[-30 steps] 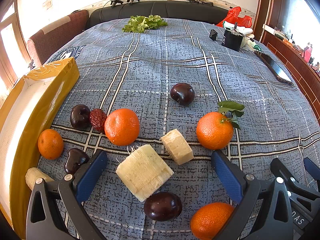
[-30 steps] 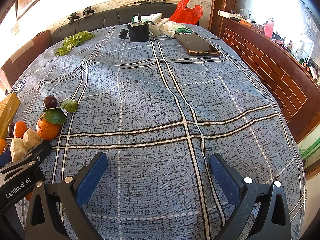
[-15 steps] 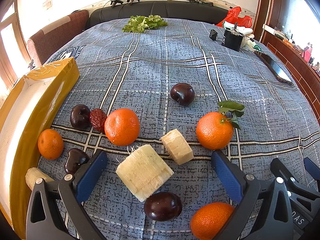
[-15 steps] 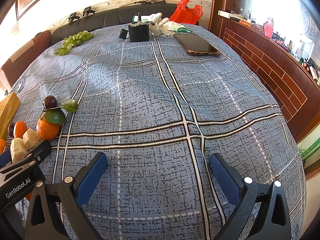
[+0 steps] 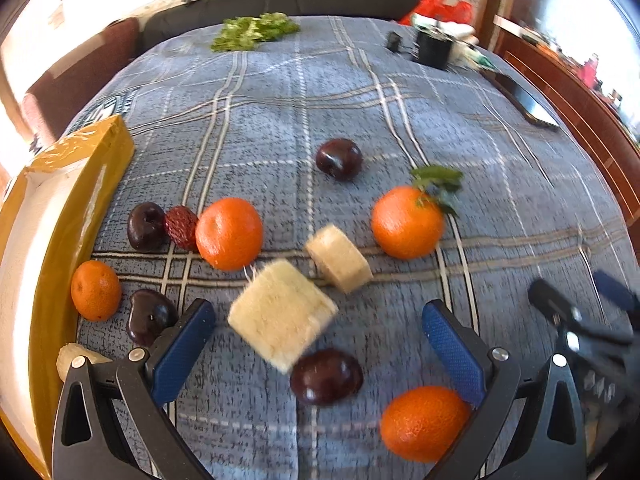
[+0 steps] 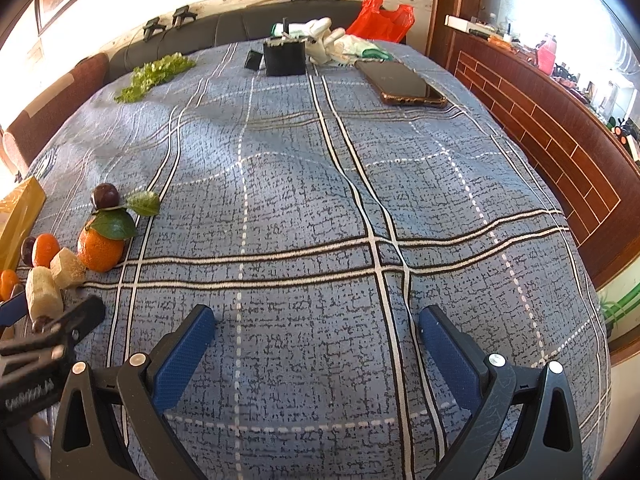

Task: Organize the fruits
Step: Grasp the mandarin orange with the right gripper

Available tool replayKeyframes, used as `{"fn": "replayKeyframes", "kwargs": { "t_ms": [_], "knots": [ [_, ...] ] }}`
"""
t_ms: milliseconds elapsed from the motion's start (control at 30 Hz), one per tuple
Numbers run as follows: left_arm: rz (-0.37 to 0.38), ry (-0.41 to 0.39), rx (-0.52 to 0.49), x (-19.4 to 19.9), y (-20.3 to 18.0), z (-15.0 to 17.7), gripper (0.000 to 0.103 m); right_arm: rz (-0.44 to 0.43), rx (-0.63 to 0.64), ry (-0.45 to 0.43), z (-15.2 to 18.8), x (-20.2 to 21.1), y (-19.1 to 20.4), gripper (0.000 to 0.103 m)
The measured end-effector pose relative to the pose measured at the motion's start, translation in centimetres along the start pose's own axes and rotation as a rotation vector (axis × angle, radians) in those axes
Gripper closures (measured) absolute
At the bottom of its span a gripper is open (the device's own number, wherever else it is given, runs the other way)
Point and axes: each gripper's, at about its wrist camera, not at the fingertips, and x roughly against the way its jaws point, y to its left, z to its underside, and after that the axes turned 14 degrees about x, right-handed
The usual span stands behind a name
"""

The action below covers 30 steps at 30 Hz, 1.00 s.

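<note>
Left wrist view: the left gripper (image 5: 319,344) hangs wide open, empty, over scattered fruit on a blue plaid cloth (image 5: 280,120). Four oranges, one leafy (image 5: 407,222); four dark plums, one (image 5: 326,376) between the fingers; one red date (image 5: 182,222); three pale cane chunks, the largest (image 5: 282,316) between the fingers too. A yellow box (image 5: 60,216) lies left.

Right wrist view: the right gripper (image 6: 316,344) is open over bare cloth, fruit far left. Only here a phone (image 6: 402,84) shows clearly, beside a brick-patterned wall (image 6: 560,148).
</note>
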Motion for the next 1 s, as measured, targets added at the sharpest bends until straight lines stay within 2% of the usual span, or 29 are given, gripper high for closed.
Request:
{"fn": "replayKeyframes", "kwargs": {
  "t_ms": [67, 167, 200, 267, 433, 500, 533, 567, 667, 767, 833, 867, 933, 1000],
  "knots": [
    [0.039, 0.004, -0.006, 0.7, 0.6, 0.6, 0.001, 0.0, 0.001, 0.005, -0.2, -0.2, 0.1, 0.0],
    [0.124, -0.019, 0.029, 3.0, 2.2, 1.4, 0.017, 0.0, 0.001, 0.011, -0.2, -0.2, 0.1, 0.0],
    [0.148, -0.05, 0.037, 4.2, 2.8, 1.6, 0.018, 0.001, 0.003, 0.011, -0.2, -0.2, 0.1, 0.0],
    [0.176, -0.161, 0.051, 7.5, 4.6, 1.8, 0.017, 0.0, 0.006, 0.008, -0.2, -0.2, 0.1, 0.0],
    [0.163, -0.398, 0.111, 15.1, 10.1, 2.0, 0.017, 0.001, 0.034, 0.011, -0.3, 0.0, 0.2, 0.001],
    [0.128, -0.461, 0.135, 17.4, 12.2, 2.2, 0.017, 0.019, 0.034, -0.015, -0.2, 1.4, 0.2, 0.015],
    [0.115, -0.485, 0.141, 18.2, 13.2, 2.2, 0.016, -0.006, 0.019, -0.048, -0.1, 2.4, 0.2, 0.021],
    [0.105, -0.497, 0.144, 18.5, 13.8, 2.2, 0.014, -0.058, 0.006, -0.104, 0.2, 4.0, 0.4, 0.02],
    [0.098, -0.492, 0.163, 18.5, 15.3, 2.3, 0.012, -0.17, 0.054, -0.212, 1.1, 7.6, 2.6, 0.02],
    [0.111, -0.441, 0.203, 17.2, 16.2, 2.3, 0.012, -0.321, 0.139, -0.245, 2.0, 9.2, 6.0, 0.02],
    [0.13, -0.386, 0.215, 16.0, 16.5, 2.3, 0.012, -0.366, 0.205, -0.229, 2.5, 9.2, 8.2, 0.021],
    [0.136, -0.369, 0.214, 15.5, 16.4, 2.3, 0.013, -0.376, 0.238, -0.223, 2.7, 9.1, 9.4, 0.024],
    [0.152, -0.345, 0.2, 14.9, 16.5, 2.5, 0.018, -0.382, 0.293, -0.21, 3.2, 8.8, 11.3, 0.03],
    [0.166, -0.33, 0.183, 14.6, 16.3, 2.7, 0.024, -0.406, 0.321, -0.199, 3.5, 8.4, 12.7, 0.031]
  ]
}}
